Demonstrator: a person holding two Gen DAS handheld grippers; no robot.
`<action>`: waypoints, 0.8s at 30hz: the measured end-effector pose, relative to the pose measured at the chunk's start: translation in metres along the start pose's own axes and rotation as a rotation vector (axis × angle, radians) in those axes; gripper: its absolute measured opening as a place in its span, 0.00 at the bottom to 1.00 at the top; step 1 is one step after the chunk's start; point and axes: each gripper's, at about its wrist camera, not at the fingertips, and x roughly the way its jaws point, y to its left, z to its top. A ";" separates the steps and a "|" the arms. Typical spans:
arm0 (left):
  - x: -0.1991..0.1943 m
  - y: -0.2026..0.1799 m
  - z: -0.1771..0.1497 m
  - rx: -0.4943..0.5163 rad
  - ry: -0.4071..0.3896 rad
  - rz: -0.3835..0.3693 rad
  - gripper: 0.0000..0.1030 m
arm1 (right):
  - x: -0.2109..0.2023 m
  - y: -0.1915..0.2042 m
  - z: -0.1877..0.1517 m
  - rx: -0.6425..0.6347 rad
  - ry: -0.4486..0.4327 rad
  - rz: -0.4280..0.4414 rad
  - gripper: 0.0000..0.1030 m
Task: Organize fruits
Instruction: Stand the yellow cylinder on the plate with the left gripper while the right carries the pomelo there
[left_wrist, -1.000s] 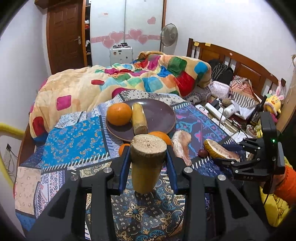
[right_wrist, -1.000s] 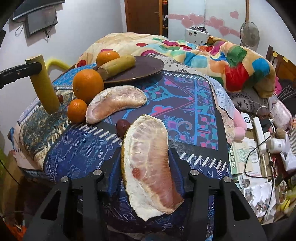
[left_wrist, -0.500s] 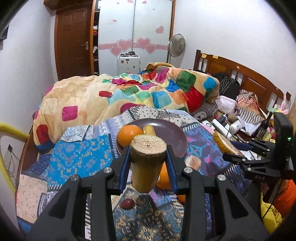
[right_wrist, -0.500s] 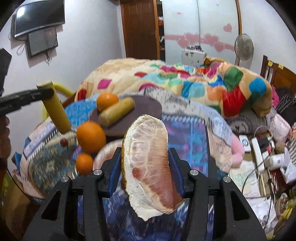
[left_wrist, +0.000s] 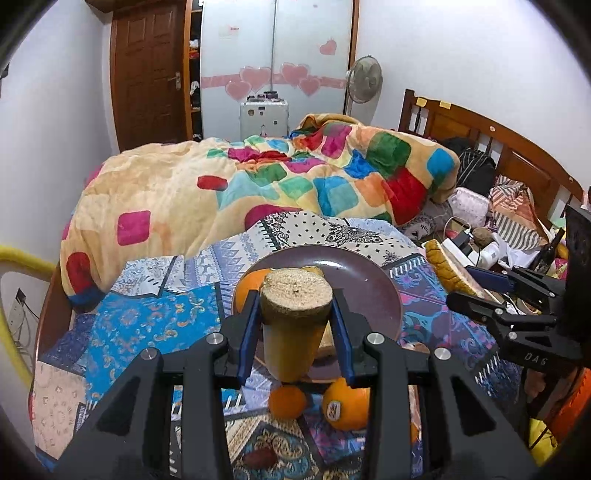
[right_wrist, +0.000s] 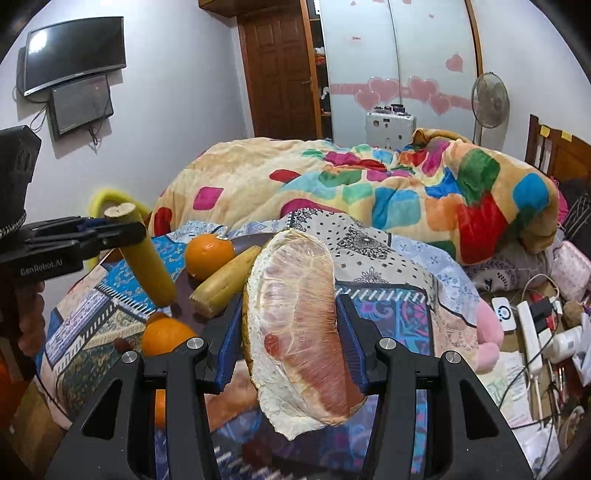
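Note:
My left gripper is shut on a yellow sugarcane piece and holds it upright above the near edge of the brown plate. My right gripper is shut on a pomelo wedge held in the air right of the plate; the wedge also shows in the left wrist view. On the plate lie an orange and another sugarcane piece. Two oranges and a dark red fruit lie on the patterned cloth below the left gripper.
A patchwork cloth covers the surface. A colourful quilt is heaped behind the plate. Cables, a power strip and clutter lie to the right by the wooden headboard. A yellow padded bar is at the left.
Both grippers have risen and moved forward towards the plate, each still holding its fruit. The loose oranges now lie under the left gripper.

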 end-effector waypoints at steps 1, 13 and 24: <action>0.004 0.000 0.001 0.000 0.005 0.001 0.35 | 0.003 0.000 0.001 -0.002 0.004 0.002 0.44; 0.052 -0.008 0.012 0.013 0.069 0.010 0.35 | 0.057 0.005 0.018 -0.043 0.078 0.007 0.44; 0.082 -0.013 0.027 0.024 0.099 0.016 0.35 | 0.095 0.005 0.026 -0.050 0.155 0.019 0.44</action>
